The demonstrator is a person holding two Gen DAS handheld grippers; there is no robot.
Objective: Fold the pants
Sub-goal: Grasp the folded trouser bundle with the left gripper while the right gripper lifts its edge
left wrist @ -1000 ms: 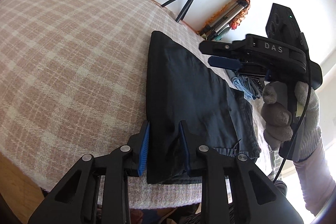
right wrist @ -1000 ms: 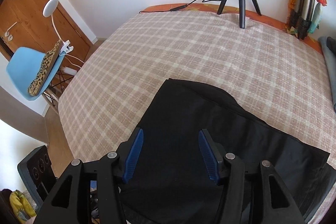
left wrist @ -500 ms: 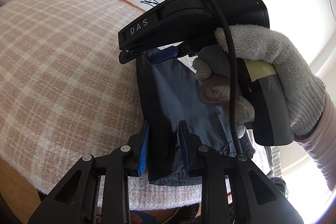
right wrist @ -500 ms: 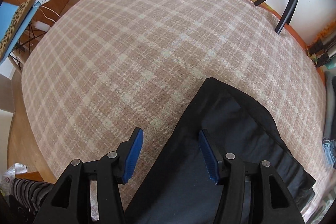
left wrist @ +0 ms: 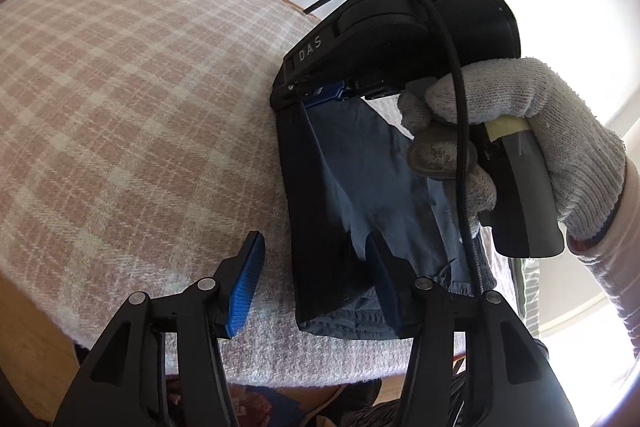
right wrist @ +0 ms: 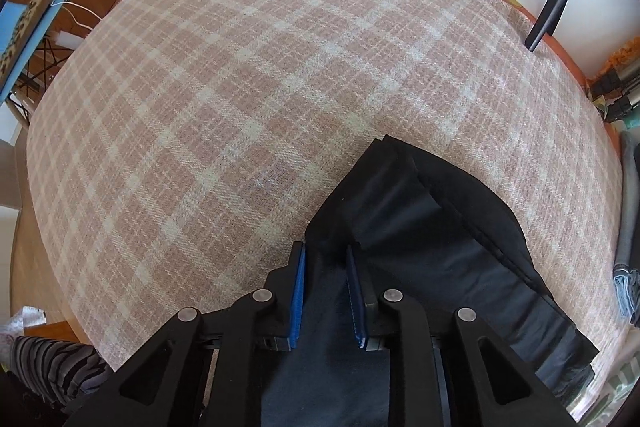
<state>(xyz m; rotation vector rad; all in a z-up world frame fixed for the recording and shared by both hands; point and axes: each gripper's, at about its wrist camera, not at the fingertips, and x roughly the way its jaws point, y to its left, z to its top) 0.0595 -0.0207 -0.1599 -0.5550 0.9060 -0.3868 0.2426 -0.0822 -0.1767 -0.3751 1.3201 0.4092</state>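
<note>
Pants (left wrist: 320,211), dark, lay folded on plaid bed cover (left wrist: 140,107) near its front edge. My right hand-held gripper (right wrist: 326,291) had just been closing, pads pinching raised fold of pants at far end. My left hand-held gripper (left wrist: 316,267) had just been opening, jaws released, straddling near corner of pants. My gloved right hand (left wrist: 532,147) gripped handle.

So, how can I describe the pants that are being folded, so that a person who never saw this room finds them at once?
Start from the large bed cover with pink and cream checks. Near its front edge, towards the right, lie the pants, a flat dark bundle of cloth. They are the only plain black thing on the checks, and the right hand-held gripper is on their folded edge.
</note>
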